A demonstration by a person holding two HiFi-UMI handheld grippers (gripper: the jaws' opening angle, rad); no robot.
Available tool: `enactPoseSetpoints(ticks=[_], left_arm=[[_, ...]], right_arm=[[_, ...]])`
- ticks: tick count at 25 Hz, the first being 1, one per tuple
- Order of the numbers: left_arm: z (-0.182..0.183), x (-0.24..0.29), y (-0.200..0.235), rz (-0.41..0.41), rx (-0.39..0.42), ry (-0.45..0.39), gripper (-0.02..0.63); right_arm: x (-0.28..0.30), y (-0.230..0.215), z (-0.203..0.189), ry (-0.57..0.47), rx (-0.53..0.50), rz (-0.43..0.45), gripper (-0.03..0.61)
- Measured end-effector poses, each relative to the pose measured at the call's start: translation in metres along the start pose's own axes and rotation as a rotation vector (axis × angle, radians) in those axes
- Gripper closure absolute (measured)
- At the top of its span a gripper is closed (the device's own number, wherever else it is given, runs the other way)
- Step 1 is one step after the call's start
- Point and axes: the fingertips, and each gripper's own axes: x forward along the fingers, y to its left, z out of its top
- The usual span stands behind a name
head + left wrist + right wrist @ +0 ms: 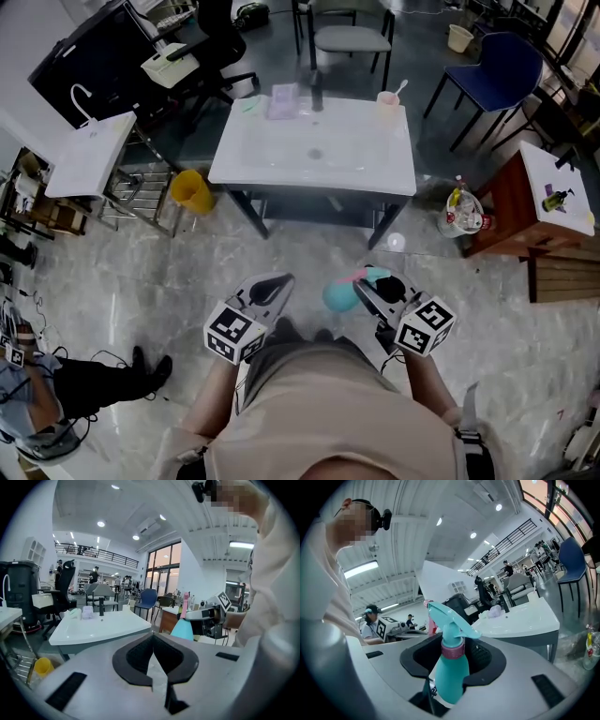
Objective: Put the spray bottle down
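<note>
A teal spray bottle (337,293) with a pink collar and a pink trigger sits upright between the jaws of my right gripper (362,284), which is shut on its body. In the right gripper view the bottle (452,670) fills the gap of the gripper (453,645), nozzle pointing right. My left gripper (280,282) hangs beside it at the same height, shut and empty, its tips meeting (153,636). From the left gripper view the bottle (183,629) shows at the right. Both grippers are held in front of the person's body, over the marble floor, short of the white washbasin table (253,169).
On the table's far edge stand a dark faucet (316,95), a pink cup (387,101) and a folded cloth (282,101). A yellow bin (191,190) stands at its left, a wooden cabinet (511,202) and a bag of bottles (461,212) at the right. Chairs stand behind.
</note>
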Motion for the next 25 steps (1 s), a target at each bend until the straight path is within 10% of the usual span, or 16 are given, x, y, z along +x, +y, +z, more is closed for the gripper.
enactPoseSetpoints(ticks=[25], left_arm=[[0.022, 0.072, 0.081, -0.129, -0.012, -0.019, 0.604]], right_arm=[[0.029, -0.067, 0.036, -0.081, 0.017, -0.219, 0.420]])
